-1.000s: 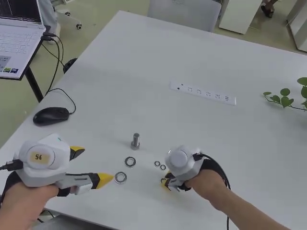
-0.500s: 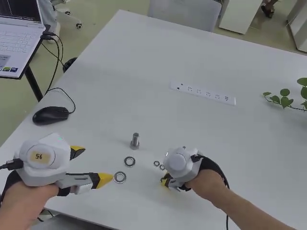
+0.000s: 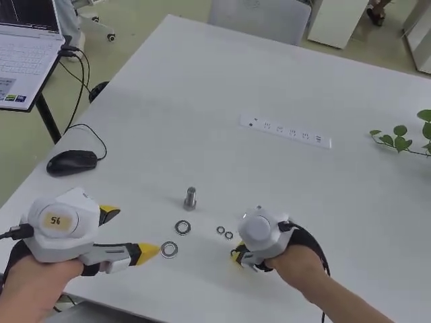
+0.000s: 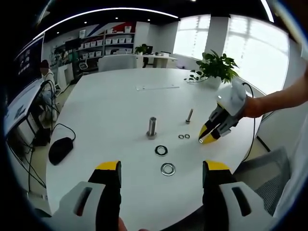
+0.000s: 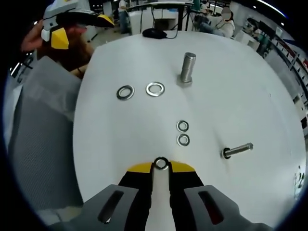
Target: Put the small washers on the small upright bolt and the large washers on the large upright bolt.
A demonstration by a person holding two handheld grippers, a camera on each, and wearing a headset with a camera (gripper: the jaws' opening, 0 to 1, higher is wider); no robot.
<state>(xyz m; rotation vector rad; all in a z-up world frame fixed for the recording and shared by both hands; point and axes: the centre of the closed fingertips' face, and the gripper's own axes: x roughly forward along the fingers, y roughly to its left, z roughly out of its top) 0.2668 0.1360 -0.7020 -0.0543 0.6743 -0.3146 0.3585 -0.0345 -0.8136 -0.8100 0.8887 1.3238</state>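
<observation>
1. Currently your right gripper (image 3: 237, 256) is pinched tight on one small washer (image 5: 161, 159), caught only at the very jaw tips. A jolt could flick it out.
2. Its target, the small bolt (image 5: 237, 150), stands just beside that gripper, so a careless swing may knock it over.
3. Two more small washers (image 5: 178, 126) lie on the table (image 3: 202, 101) between that gripper and the large bolt (image 5: 187, 67). Dragging low would scatter them.
4. Your left gripper (image 3: 131, 232) hangs with jaws spread wide near the two large washers (image 4: 157, 150). Don't mix sizes.
</observation>
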